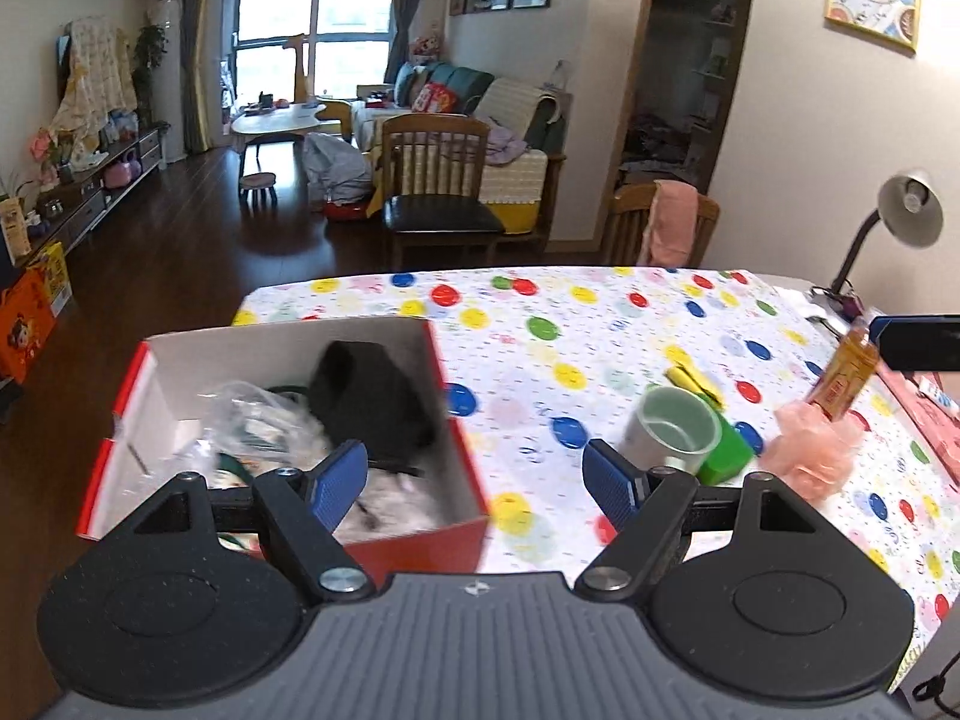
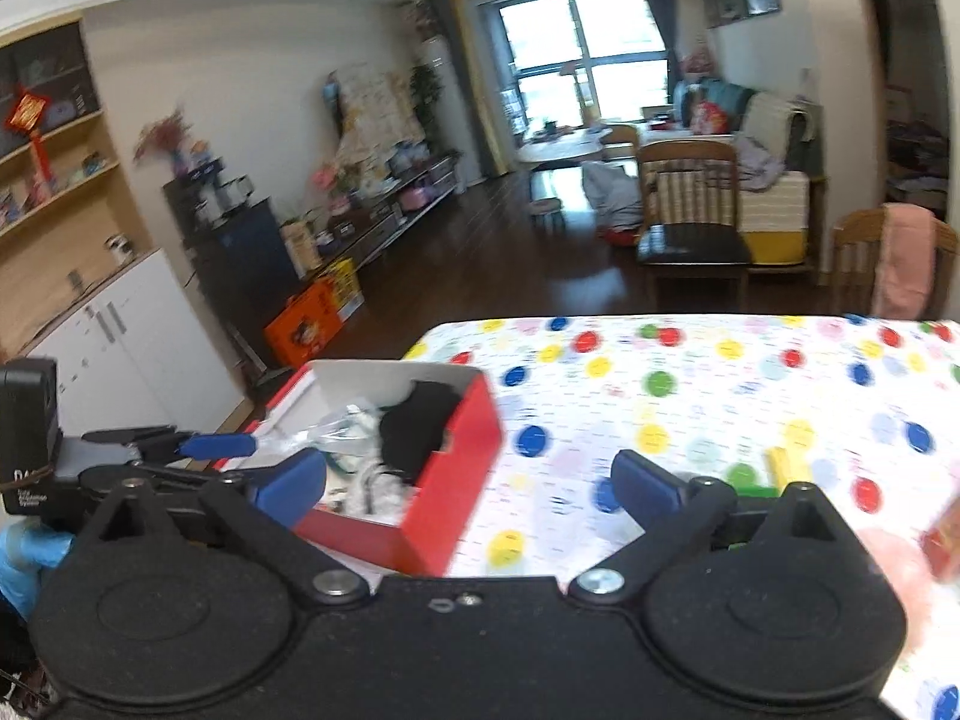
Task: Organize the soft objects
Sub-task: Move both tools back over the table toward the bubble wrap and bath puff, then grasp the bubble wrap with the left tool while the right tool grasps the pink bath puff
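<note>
On the spotted bench (image 1: 600,324), the pink mesh puff (image 1: 816,450) is sitting beside the green cup (image 1: 675,429), well apart from the red box (image 1: 420,546) already holding soft things. Both the left tool (image 1: 474,474) and right tool (image 2: 468,480) are hanging apart, gripping nothing. Light and squashy, the puff is probably asking for a pinch across its bunched middle.

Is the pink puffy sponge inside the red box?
No, the pink puffy sponge sits on the spotted tablecloth, well apart from the red box.

No wording can be read for certain: the print on the amber bottle (image 1: 843,373) is too small and tilted (its red label is blurred), and the white lettering on the black device (image 2: 27,468) is illegible.
</note>
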Demonstrator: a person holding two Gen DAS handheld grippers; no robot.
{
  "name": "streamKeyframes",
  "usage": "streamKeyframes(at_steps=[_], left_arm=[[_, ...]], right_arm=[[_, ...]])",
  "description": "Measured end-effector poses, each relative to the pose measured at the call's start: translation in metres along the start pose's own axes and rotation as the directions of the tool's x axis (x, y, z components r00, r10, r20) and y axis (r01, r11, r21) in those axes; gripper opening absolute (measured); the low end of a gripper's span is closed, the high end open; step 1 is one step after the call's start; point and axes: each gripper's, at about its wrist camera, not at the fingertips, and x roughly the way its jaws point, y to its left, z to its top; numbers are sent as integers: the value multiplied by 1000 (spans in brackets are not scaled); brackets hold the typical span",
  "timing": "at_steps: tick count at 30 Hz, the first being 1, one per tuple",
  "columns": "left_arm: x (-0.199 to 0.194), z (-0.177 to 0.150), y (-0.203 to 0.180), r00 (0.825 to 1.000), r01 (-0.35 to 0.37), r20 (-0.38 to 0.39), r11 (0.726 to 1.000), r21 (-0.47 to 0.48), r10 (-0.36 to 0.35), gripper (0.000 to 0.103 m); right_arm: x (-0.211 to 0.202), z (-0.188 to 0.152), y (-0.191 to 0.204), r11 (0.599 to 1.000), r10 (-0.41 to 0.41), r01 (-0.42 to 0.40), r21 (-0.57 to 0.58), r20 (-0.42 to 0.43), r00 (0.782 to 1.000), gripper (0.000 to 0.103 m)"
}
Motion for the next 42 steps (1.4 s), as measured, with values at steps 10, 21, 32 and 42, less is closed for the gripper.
streamKeyframes(at_steps=[10, 21, 32, 42], left_arm=[[10, -13, -73, 999, 31, -7, 999, 27, -31, 86], [34, -34, -144, 998, 57, -26, 998, 23, -56, 99], [74, -70, -195, 992, 57, -117, 998, 15, -55, 99], [117, -106, -206, 974, 2, -225, 1000, -29, -9, 99]], right_arm=[[-52, -25, -87, 989, -138, 136, 64, 32, 990, 103], [-64, -61, -171, 967, -252, 252, 47, -10, 968, 103], [-22, -93, -219, 966, -255, 257, 8, -94, 962, 103], [35, -105, -242, 964, -258, 264, 18, -160, 953, 103]])
